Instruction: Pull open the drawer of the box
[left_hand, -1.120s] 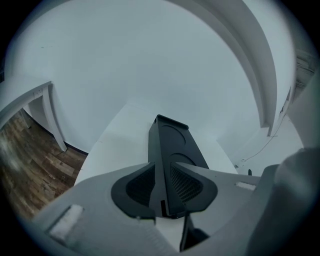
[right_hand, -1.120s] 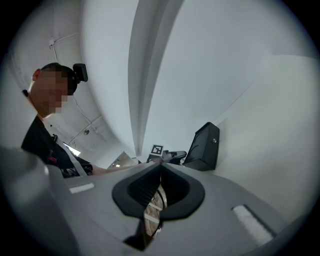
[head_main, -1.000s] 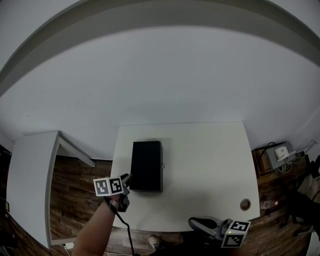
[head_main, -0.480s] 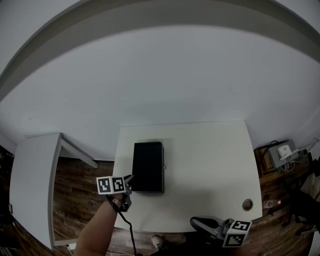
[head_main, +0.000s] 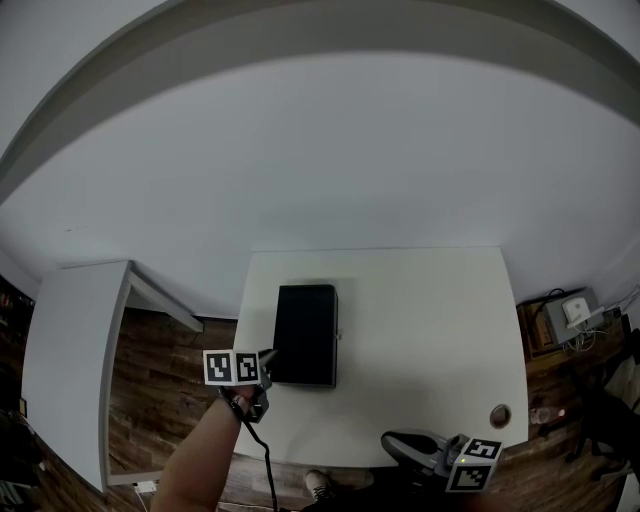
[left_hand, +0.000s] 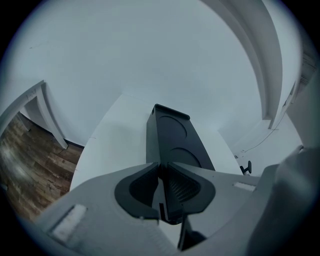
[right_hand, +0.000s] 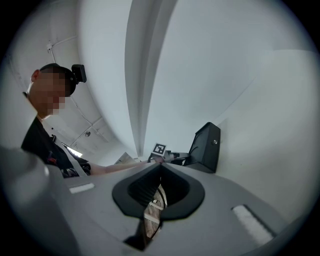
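Observation:
A black box (head_main: 305, 335) lies on the white table (head_main: 420, 330), with a small knob (head_main: 340, 335) on its right side. My left gripper (head_main: 266, 360) rests at the box's near left corner, its marker cube (head_main: 232, 367) just to the left. In the left gripper view the box (left_hand: 172, 142) stretches away just beyond the left gripper (left_hand: 161, 166), whose jaws are shut on nothing. My right gripper (head_main: 398, 444) hangs at the table's near edge, well apart from the box. The right gripper (right_hand: 160, 166) is shut and empty. From there the box (right_hand: 206, 148) and its knob (right_hand: 215, 142) show.
A round hole (head_main: 499, 414) sits in the table's near right corner. A white side shelf (head_main: 75, 370) stands to the left over wooden floor (head_main: 160, 400). A device with cables (head_main: 565, 312) lies on the floor at the right. A cable (head_main: 264, 455) trails from the left gripper.
The head view has shifted a little, so everything sits slightly further right in the picture. Both grippers keep their places relative to the box and stay shut.

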